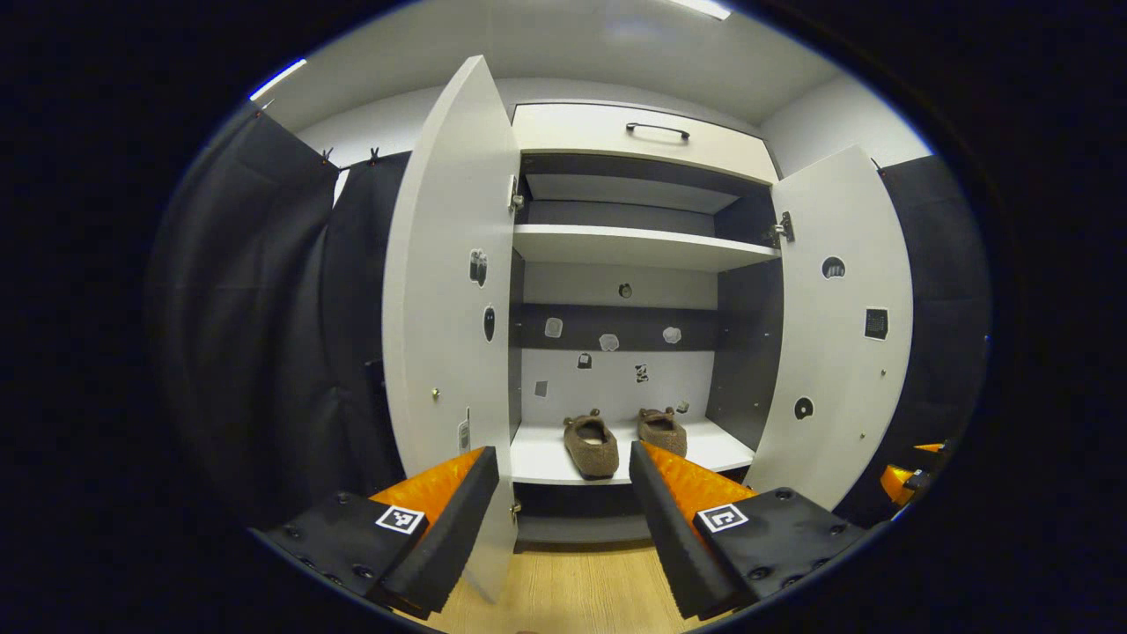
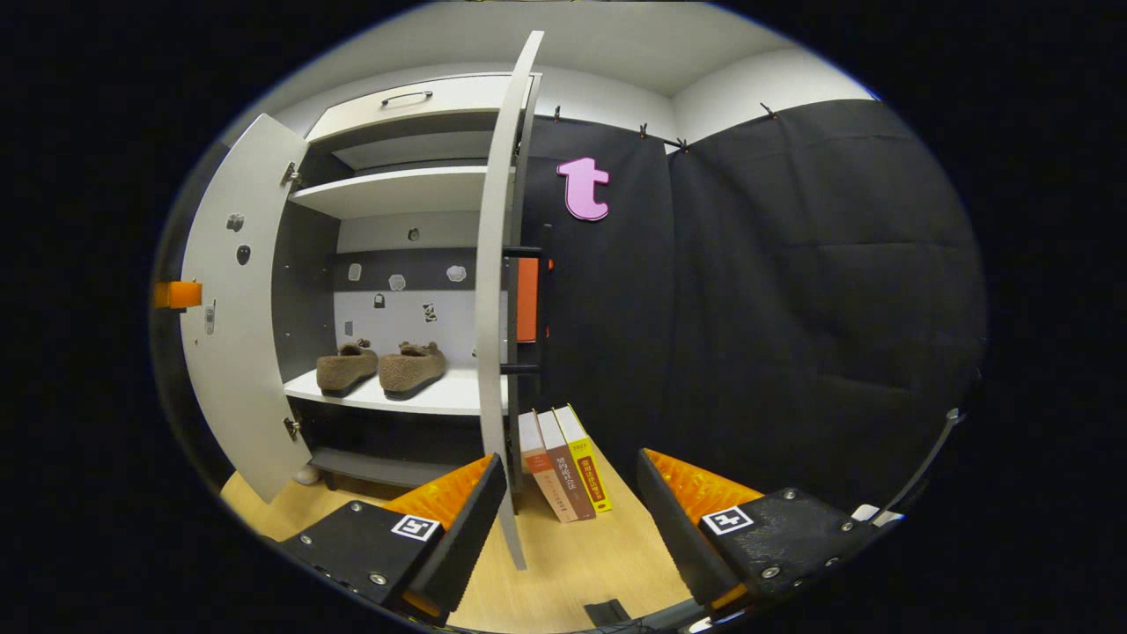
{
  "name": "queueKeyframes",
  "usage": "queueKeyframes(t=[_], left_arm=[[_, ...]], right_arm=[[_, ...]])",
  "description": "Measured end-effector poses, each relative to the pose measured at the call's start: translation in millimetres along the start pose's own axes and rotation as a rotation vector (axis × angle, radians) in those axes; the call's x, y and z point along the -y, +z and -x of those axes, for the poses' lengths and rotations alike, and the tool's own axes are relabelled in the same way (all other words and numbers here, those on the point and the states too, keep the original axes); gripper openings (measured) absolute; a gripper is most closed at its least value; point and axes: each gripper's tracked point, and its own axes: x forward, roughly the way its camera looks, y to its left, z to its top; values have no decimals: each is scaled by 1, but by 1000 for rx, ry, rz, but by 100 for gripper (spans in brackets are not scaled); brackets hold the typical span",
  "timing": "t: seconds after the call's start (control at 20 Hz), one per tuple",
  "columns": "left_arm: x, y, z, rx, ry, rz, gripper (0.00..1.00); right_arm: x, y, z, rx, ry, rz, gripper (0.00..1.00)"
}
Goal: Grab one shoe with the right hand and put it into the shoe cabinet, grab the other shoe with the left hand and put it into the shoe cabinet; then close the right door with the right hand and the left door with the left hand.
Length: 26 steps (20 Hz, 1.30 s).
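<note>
Two brown fuzzy shoes (image 1: 590, 445) (image 1: 663, 430) stand side by side on the lower shelf (image 1: 541, 462) of the white shoe cabinet; in the right gripper view they appear as shoes (image 2: 346, 367) (image 2: 412, 365) on the same shelf. Both doors stand wide open: left door (image 1: 453, 291), right door (image 1: 841, 326). My left gripper (image 1: 563, 519) is open and empty, facing the cabinet, its left finger overlapping the left door's lower edge. My right gripper (image 2: 568, 519) is open and empty too, with the right door (image 2: 497, 291) edge-on just ahead of its left finger.
Three books (image 2: 563, 462) lean on the wooden floor (image 2: 616, 546) right of the right door. An upper shelf (image 1: 634, 246) and a drawer with a black handle (image 1: 658, 130) sit above. Black cloth walls flank the cabinet. The other gripper's orange part (image 1: 907, 480) shows at the right edge.
</note>
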Motion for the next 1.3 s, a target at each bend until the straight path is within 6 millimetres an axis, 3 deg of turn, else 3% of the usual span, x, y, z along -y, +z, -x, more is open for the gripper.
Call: queueKeyframes(t=[0.35,0.7,0.85,1.1,1.15,1.2,1.3], left_arm=[[-50,-2,48,30,90,-3,97],[-88,3,71,46,174,-19,96],[-100,3,74,46,197,-7,94],[-107,-6,76,22,197,-2,97],[-110,-6,78,21,201,1,94],[-114,-6,79,22,205,4,97],[-125,-4,85,28,217,8,96]], right_arm=[[26,-8,-46,7,-38,20,93],[17,-10,-95,3,-8,-18,93],[3,-5,-100,16,27,-15,93],[-3,0,-98,36,38,-21,89],[-5,1,-97,42,41,-14,97],[-10,1,-96,43,44,-2,87],[-24,2,-94,43,58,1,87]])
